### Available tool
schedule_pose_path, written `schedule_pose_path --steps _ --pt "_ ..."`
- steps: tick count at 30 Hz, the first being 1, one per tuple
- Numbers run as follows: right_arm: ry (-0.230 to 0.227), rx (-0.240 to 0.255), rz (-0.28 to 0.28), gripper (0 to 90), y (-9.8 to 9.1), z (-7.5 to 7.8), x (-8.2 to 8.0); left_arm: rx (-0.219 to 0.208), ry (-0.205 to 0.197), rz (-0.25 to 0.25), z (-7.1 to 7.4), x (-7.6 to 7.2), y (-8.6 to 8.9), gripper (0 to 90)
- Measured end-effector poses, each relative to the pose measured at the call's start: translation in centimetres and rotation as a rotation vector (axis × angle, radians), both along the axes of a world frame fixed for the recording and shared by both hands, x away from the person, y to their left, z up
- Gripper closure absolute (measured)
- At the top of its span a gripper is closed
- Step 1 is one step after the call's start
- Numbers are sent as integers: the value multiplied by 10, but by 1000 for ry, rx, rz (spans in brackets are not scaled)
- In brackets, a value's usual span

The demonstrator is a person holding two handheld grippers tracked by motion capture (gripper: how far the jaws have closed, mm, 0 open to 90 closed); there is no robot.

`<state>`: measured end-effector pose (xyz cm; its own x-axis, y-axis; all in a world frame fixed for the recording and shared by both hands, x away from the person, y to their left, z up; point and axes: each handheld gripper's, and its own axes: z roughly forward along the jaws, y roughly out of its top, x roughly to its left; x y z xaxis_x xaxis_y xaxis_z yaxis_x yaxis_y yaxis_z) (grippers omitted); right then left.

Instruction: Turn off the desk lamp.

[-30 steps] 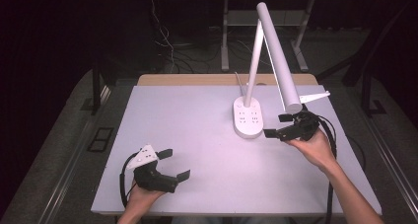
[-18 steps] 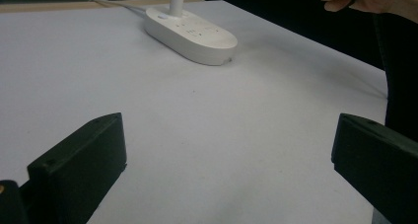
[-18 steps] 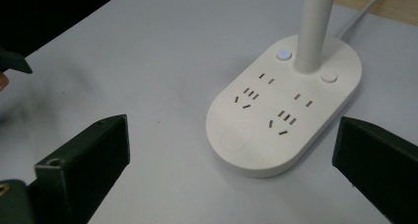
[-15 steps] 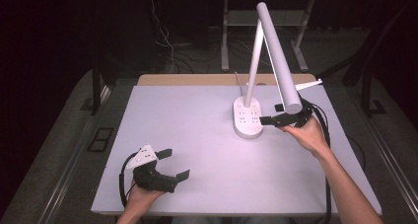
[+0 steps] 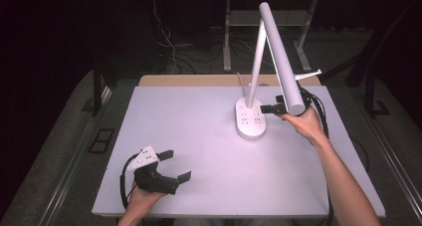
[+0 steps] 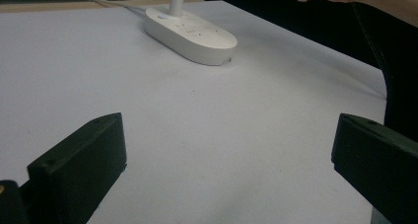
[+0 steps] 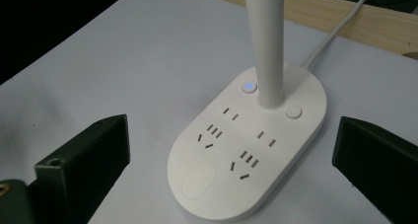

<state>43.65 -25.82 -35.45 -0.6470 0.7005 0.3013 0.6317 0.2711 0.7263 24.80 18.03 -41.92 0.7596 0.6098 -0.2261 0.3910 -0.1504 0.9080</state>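
While the right gripper (image 5: 276, 108) hangs wide open just beside the white oval plastic lamp base (image 5: 250, 118) at mid-table, ease one jaw squarely — gently — onto the lit button (image 7: 249, 87).

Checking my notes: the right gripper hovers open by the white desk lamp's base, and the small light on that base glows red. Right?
Not quite: the small light on the desk lamp's base glows blue, as the right gripper view shows. The right gripper does hover open beside it.
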Motion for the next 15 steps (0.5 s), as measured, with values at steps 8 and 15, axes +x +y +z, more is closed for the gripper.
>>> schedule_pose_path --steps 8,15 --pt "1 7 -11 75 0 -4 15 5 -1 -6 0 -1 -1 0" --pt "0 9 -42 239 -2 -15 26 -2 -2 -1 0 -1 0 0"
